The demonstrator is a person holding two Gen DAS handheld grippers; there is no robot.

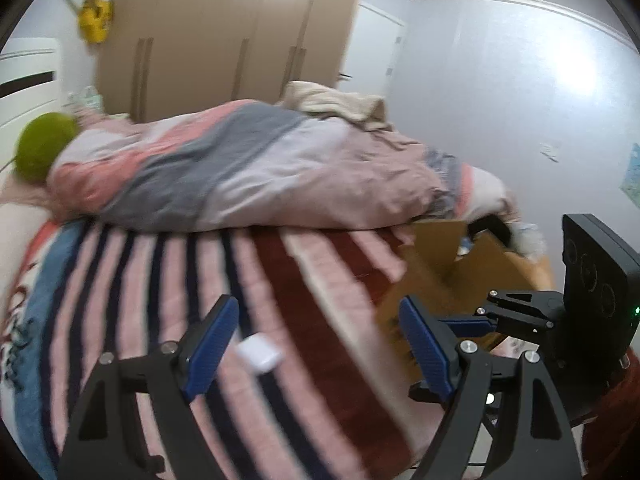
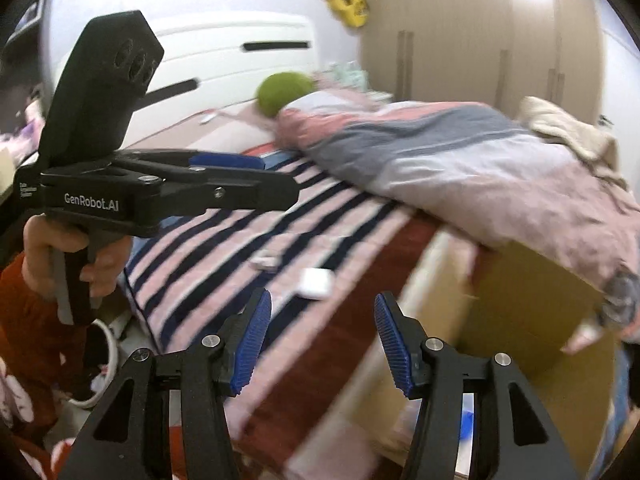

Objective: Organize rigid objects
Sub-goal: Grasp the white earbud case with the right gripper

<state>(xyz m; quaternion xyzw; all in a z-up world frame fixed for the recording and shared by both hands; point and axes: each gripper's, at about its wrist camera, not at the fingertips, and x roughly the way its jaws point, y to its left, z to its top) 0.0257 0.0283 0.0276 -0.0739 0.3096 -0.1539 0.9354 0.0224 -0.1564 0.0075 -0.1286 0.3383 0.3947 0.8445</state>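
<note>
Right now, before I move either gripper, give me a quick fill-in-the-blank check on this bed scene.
1. The small white case lies on the ____ blanket.
2. Both the left gripper and the right gripper are ____.
3. The cardboard box stands to the case's ____.

Missing words: striped; open; right

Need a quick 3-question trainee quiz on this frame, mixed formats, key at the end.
1. True or false: the left claw grips the white case.
2. What stands at the bed's edge beside the striped blanket? A) cardboard box B) basket C) suitcase
3. Fill in: the green ball lies near the ____ of the bed, by the duvet.

Key:
1. False; both it and the right claw are open and empty.
2. A, the cardboard box.
3. head.
</note>
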